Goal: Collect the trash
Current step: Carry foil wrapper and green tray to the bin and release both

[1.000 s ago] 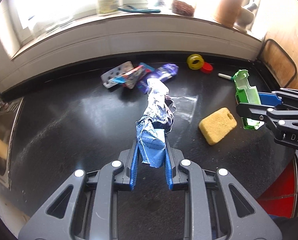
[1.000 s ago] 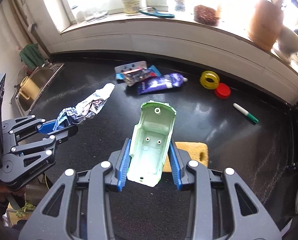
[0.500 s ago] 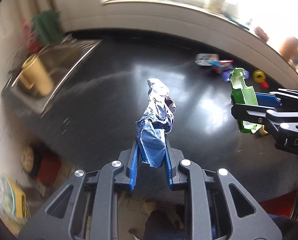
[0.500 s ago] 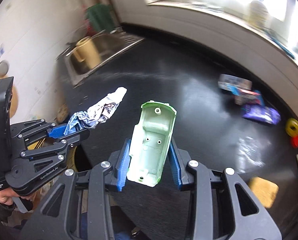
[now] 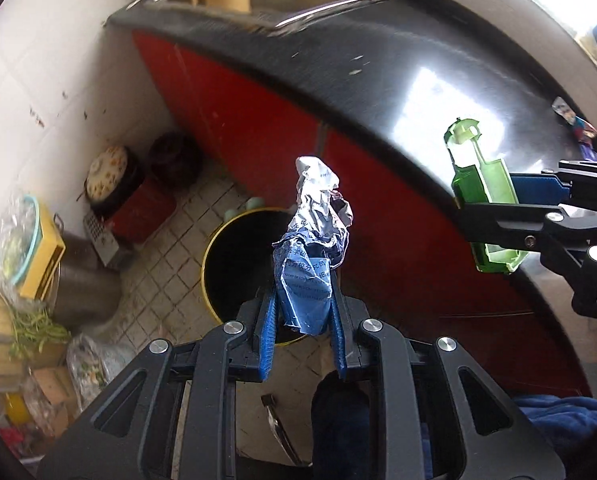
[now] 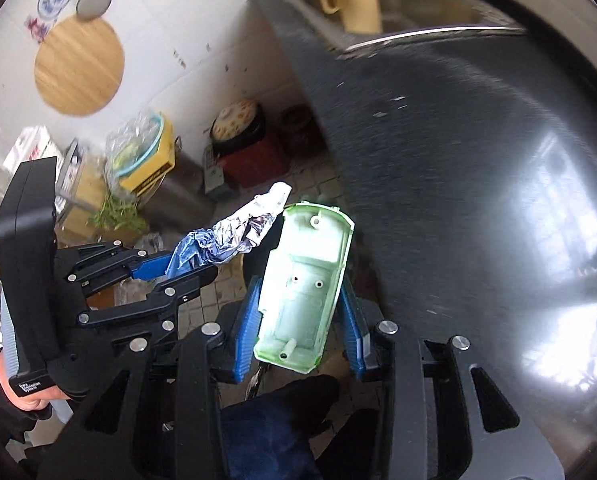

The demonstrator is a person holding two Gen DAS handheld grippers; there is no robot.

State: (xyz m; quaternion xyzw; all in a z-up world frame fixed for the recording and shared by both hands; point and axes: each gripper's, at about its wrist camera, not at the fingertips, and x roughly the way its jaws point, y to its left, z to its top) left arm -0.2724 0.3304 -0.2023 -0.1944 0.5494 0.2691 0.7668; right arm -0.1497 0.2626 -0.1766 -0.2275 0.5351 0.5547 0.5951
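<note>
Left gripper (image 5: 304,332): jaws clamped on crumpled foil-and-blue wrapper (image 5: 314,240), held above yellow-rimmed bin (image 5: 214,248) on floor. Right gripper (image 6: 298,320): jaws clamped on green plastic shell (image 6: 310,280), beside wrapper, over black table (image 6: 458,160) edge near bin.

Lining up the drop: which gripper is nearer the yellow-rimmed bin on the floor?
Left. The left gripper with its crumpled wrapper appears over the bin; the right gripper holds the green shell off beside it, before the counter.
</note>
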